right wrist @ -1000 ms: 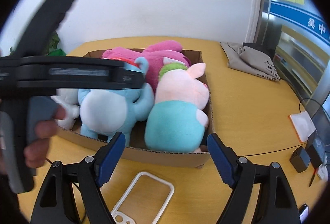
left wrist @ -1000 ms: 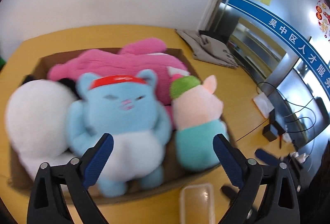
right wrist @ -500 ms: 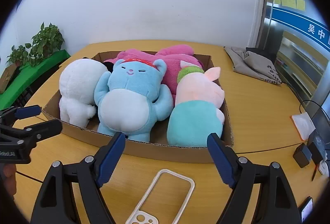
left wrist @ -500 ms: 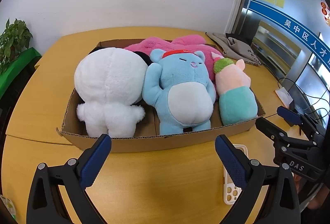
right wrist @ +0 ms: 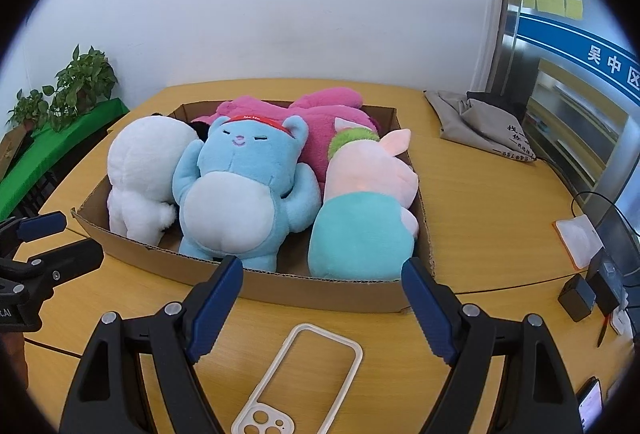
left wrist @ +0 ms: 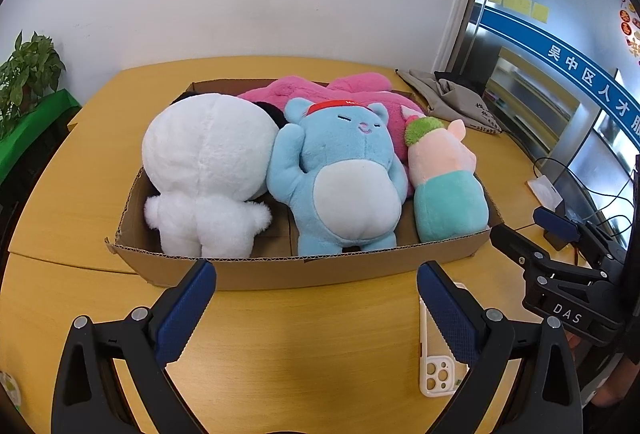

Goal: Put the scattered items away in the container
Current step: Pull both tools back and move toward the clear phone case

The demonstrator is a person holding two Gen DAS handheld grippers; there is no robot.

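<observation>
nearest the left wrist camera, the left hand-held gripper (left wrist: pixel 316 298) hangs above the yellow wooden surface (left wrist: pixel 312 354) with its blue-padded jaws spread wide and nothing between them. nearest the right wrist camera, the right hand-held gripper (right wrist: pixel 322 298) is likewise spread wide and empty, just above a clear phone case (right wrist: pixel 298 378) that lies flat on the surface, camera cut-out toward the lens. in the left view the phone case (left wrist: pixel 438 374) lies partly behind the right-side finger, near the front wall of the box but apart from it.

just beyond both grippers stands the open cardboard box (left wrist: pixel 280 272), low-walled, with its long side facing the cameras. inside it, from left to right in the left view, a white plush (left wrist: pixel 208 170) turned with its back to the camera, a blue plush (left wrist: pixel 340 178) with a red headband and a white belly, and a pink plush in a teal outfit (left wrist: pixel 448 190) with a green tuft on its head. the three press against one another. behind them a magenta plush (left wrist: pixel 328 90) lies across the back of the box.

farther off on the surface, well apart from the box, a grey cloth bag (right wrist: pixel 480 122) lies crumpled. at the far left, potted plants (right wrist: pixel 80 82) stand on a green ledge.
</observation>
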